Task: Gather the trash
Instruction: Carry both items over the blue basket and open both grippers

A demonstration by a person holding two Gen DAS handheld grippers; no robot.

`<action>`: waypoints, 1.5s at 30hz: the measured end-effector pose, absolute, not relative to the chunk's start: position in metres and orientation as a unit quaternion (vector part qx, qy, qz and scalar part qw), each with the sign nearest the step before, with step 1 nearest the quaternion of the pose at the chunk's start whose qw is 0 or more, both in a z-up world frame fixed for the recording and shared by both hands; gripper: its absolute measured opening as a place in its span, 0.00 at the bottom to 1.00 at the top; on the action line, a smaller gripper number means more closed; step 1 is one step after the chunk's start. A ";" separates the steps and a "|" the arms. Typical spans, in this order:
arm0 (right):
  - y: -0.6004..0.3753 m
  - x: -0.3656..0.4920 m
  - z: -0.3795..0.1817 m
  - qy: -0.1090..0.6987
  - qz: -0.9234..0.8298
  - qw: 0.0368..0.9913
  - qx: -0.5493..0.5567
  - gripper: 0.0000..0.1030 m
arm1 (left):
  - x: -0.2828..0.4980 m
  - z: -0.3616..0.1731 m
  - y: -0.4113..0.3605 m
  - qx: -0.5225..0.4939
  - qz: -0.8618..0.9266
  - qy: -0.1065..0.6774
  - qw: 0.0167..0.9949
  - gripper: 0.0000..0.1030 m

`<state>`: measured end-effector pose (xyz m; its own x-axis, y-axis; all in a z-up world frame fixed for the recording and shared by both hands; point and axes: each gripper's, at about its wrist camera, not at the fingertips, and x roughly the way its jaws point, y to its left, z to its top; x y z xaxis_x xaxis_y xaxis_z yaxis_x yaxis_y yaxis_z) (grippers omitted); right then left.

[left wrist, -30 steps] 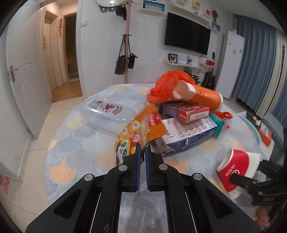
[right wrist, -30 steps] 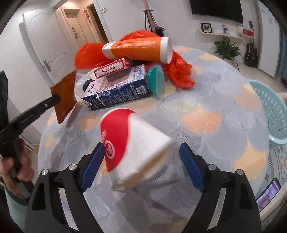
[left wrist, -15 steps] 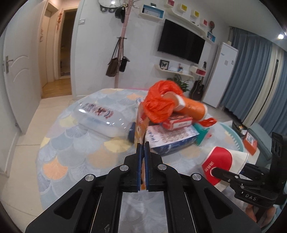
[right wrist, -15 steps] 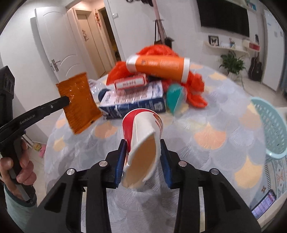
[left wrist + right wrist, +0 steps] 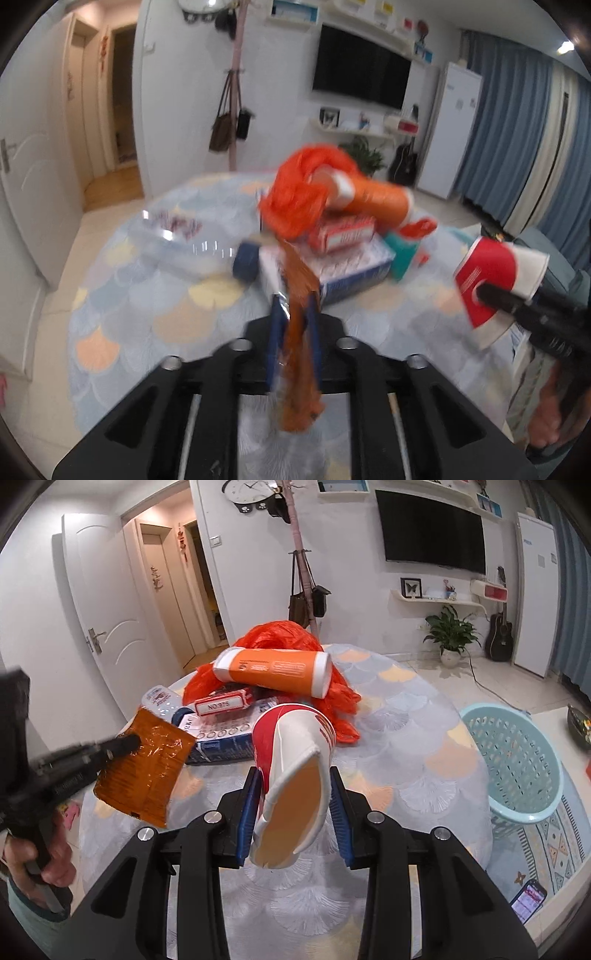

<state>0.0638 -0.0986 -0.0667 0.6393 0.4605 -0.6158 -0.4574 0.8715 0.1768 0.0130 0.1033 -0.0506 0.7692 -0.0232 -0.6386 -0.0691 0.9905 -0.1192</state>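
Right gripper [image 5: 293, 808]: both blue pads press on a red-and-white paper cup [image 5: 295, 775], squashing it to an oval; the cup's open mouth faces the camera and it is clear of the table [image 5: 417, 731]. In the left wrist view the same cup [image 5: 495, 277] appears at the right edge, clamped at the tip of the right gripper [image 5: 491, 295], with the person's hand [image 5: 550, 417] below it.

Left gripper [image 5: 293, 332]: the jaws are opening, with an orange snack wrapper [image 5: 299, 350] between the blue fingers; the picture is motion-blurred, and a gap shows between wrapper and pads. The right wrist view shows what the left cannot: the wrapper [image 5: 144, 768] seen flat, a crinkled orange foil sheet hanging off the left gripper's tip [image 5: 125, 744], above the table edge.

Remaining trash, piled on the round table in both views: an orange cylindrical canister [image 5: 273, 670] lying on its side on top, an orange plastic bag [image 5: 280, 638] behind and under it, a red-and-white box [image 5: 221, 703], and a blue-and-white carton [image 5: 225, 738] beneath.

Right wrist view only: a light-blue perforated basket [image 5: 513, 764] on the floor just beside the table, and a phone [image 5: 528, 899] on the rug. Left wrist view only: a teal object [image 5: 404, 254] beside the carton [image 5: 332, 273].
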 end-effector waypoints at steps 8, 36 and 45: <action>-0.101 0.067 -0.075 0.352 0.254 0.901 0.014 0.32 | 0.016 -0.067 0.112 -0.117 -0.014 0.355 0.927 0.14; -0.280 0.176 -0.062 0.325 0.042 0.941 0.087 0.32 | 0.161 0.000 -0.092 -0.058 -0.211 0.308 0.926 0.04; -0.326 0.235 -0.123 0.406 -0.020 0.904 0.130 0.33 | 0.241 -0.040 -0.161 -0.059 -0.248 0.351 0.901 0.04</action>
<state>0.2354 -0.3255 -0.1230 0.6687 0.0695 -0.7402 0.1415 0.9655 0.2185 0.2407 -0.1608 -0.0405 0.6304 -0.4888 -0.6031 0.4062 0.8697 -0.2802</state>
